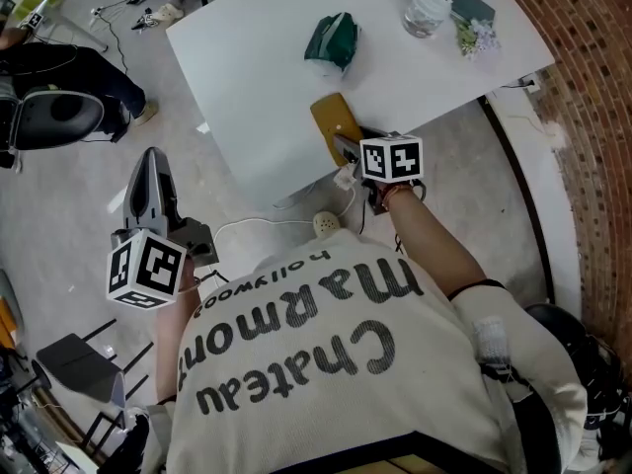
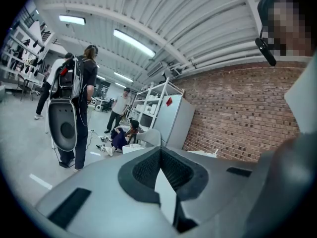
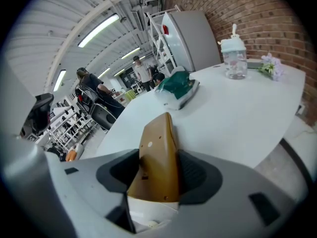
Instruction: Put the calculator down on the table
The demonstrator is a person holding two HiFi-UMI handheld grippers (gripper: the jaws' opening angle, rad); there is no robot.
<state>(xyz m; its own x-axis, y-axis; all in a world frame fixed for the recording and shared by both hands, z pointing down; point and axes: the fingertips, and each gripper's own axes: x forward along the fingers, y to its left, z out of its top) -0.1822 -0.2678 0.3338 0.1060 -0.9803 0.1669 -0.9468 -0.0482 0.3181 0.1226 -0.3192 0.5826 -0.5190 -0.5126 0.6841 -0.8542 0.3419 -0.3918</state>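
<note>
From the head view, you are holding the right gripper (image 1: 346, 146) at the near edge of the white worktop (image 1: 257, 57). The tan calculator (image 1: 334, 121) is sticking out past its jaws over that edge. A green pouch (image 1: 331, 39) is lying further in, and a lidded cup (image 1: 427, 10) and a sprig of flowers (image 1: 476, 36) are sitting at the far corner. You are keeping the left gripper (image 1: 154, 166) out over the floor, well apart from the worktop.

In the left gripper view, the left gripper (image 2: 161, 167) is pointing at a brick wall (image 2: 233, 113), its jaws closed together and holding nothing.

In the right gripper view, the right gripper (image 3: 158, 177) is standing spread wide. The calculator (image 3: 156, 152) is leaning on its edge between the jaws, with a gap showing at the left pad. Its far end is reaching over the worktop (image 3: 237, 118); I cannot tell whether it is resting there.
</note>
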